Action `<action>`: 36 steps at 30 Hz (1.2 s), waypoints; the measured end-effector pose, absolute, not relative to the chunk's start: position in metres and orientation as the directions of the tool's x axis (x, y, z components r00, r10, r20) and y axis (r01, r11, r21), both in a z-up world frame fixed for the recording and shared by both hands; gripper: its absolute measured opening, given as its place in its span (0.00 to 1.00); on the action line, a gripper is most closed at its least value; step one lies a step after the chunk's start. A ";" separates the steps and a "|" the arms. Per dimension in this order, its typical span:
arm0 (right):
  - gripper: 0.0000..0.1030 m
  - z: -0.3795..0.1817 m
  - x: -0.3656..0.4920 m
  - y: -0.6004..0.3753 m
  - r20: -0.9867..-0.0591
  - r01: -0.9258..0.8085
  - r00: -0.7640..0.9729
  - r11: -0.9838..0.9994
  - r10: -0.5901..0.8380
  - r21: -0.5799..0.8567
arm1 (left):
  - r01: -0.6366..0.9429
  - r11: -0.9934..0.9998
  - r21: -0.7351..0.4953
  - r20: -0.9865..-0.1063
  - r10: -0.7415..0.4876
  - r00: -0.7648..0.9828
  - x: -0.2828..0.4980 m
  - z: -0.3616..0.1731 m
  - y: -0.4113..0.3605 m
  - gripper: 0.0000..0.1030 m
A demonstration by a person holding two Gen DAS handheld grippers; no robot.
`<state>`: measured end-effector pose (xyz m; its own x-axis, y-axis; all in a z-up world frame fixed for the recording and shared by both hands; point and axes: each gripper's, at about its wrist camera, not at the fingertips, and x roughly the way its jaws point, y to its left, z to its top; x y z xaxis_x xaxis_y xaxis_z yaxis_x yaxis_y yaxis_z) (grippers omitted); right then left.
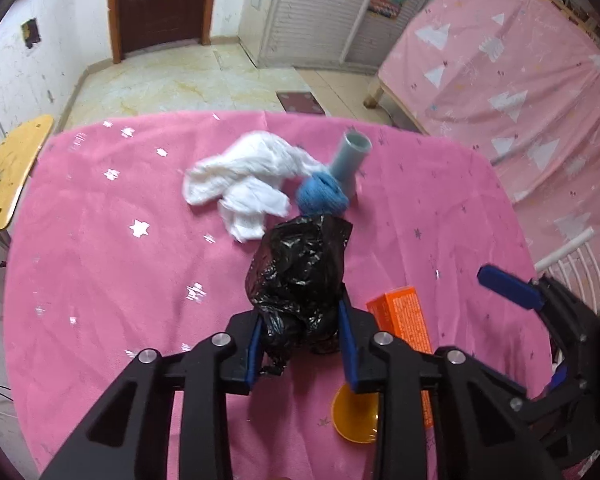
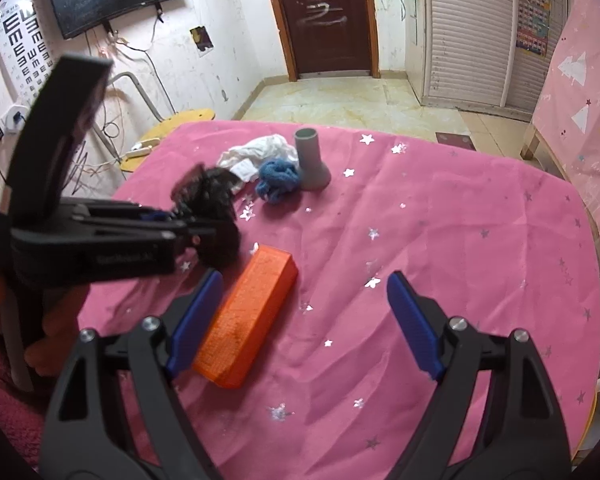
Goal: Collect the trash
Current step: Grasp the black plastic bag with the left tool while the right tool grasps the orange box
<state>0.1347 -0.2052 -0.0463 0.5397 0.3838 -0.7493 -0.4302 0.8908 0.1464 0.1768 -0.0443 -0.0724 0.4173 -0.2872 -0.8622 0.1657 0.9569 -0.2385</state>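
My left gripper [image 1: 302, 344] is shut on a crumpled black plastic bag [image 1: 300, 276], which bulges up between its blue pads above the pink table. In the right wrist view the left gripper [image 2: 180, 224] and the black plastic bag [image 2: 212, 200] are at the left. My right gripper [image 2: 304, 320] stands open low over the table. An orange box [image 2: 246, 316] lies on the cloth just inside its left finger, not pressed. At the far side lie white crumpled tissue [image 1: 244, 184], a blue yarn ball [image 1: 322, 196] and a grey flared tube [image 1: 348, 160].
The round table [image 2: 440, 240] wears a pink cloth with silver stars. An orange round lid [image 1: 354, 412] lies under my left gripper. A yellow wooden stool [image 1: 12, 172] stands left, a pink-covered bed [image 1: 520, 80] right, and a white wire rack [image 1: 572, 264] by the table's right edge.
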 end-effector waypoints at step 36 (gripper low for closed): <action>0.22 -0.068 0.150 -0.157 -0.812 -0.435 0.498 0.898 0.305 0.071 | 0.072 0.953 -0.294 -0.819 -0.291 0.495 0.170 -0.055 0.015 0.23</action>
<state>0.1498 -0.1568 -0.0682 0.4975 0.3053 -0.8120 -0.4349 0.8977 0.0711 0.1700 0.0153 -0.0554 0.4950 -0.2905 -0.8189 0.0725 0.9530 -0.2943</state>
